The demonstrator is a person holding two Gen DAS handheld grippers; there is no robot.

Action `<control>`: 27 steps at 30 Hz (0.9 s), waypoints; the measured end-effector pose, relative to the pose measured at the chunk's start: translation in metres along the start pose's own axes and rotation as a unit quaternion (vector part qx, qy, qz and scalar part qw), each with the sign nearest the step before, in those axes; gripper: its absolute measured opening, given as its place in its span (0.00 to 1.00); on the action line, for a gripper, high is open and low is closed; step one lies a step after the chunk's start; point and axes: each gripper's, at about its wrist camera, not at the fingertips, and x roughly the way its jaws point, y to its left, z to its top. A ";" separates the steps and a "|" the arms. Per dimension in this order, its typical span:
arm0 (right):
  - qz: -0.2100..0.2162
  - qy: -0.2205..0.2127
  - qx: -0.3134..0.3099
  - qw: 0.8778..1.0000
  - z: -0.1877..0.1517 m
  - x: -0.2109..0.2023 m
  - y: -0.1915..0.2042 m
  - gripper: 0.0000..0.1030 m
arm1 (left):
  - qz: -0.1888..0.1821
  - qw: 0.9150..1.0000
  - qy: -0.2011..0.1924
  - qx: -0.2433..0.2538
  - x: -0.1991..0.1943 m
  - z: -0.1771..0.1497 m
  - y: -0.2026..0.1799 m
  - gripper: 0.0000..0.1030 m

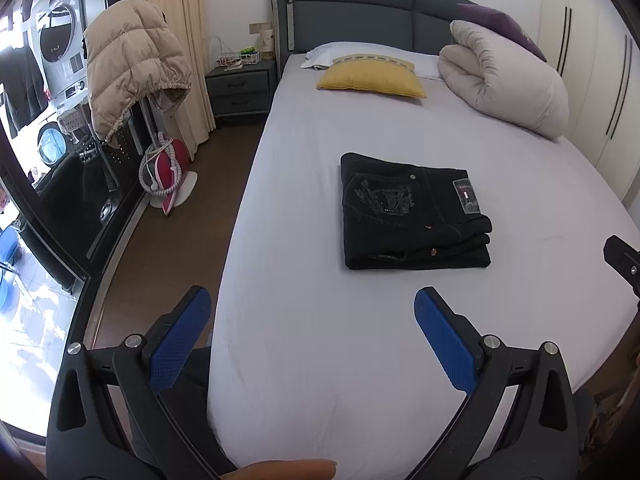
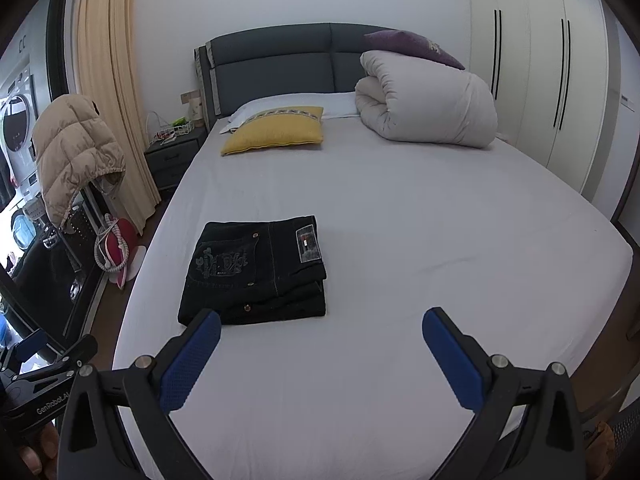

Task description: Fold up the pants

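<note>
The black pants (image 1: 414, 212) lie folded into a compact rectangle on the bed (image 1: 360, 340), ahead of the left gripper (image 1: 312, 312) and slightly to its right, well apart from its blue fingers (image 1: 182, 344). That gripper is spread wide and holds nothing. The right gripper (image 2: 322, 332) also gapes empty; the pants (image 2: 256, 272) sit just ahead on its left, near its left fingertip. Farther ahead lie a yellow pillow (image 2: 276, 132) and a rolled white duvet (image 2: 428, 104).

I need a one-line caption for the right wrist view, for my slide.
Black pants lie folded on the white bed; the open right tool holds nothing.
</note>
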 end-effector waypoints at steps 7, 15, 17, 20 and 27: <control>0.007 0.010 -0.009 1.000 -0.001 0.005 0.004 1.00 | -0.002 1.000 0.008 0.003 0.005 -0.002 -0.002 1.00; 0.014 0.022 -0.015 1.000 -0.006 0.011 0.010 1.00 | -0.002 1.000 0.017 0.003 0.013 -0.002 -0.002 1.00; 0.015 0.024 -0.015 0.999 -0.006 0.012 0.011 1.00 | -0.002 1.000 0.019 0.004 0.015 -0.002 -0.002 1.00; 0.017 0.027 -0.016 0.999 -0.008 0.013 0.013 1.00 | -0.002 1.000 0.021 0.006 0.017 -0.002 -0.003 1.00; 0.018 0.032 -0.019 0.999 -0.010 0.016 0.016 1.00 | -0.001 1.000 0.026 0.008 0.020 -0.005 -0.005 1.00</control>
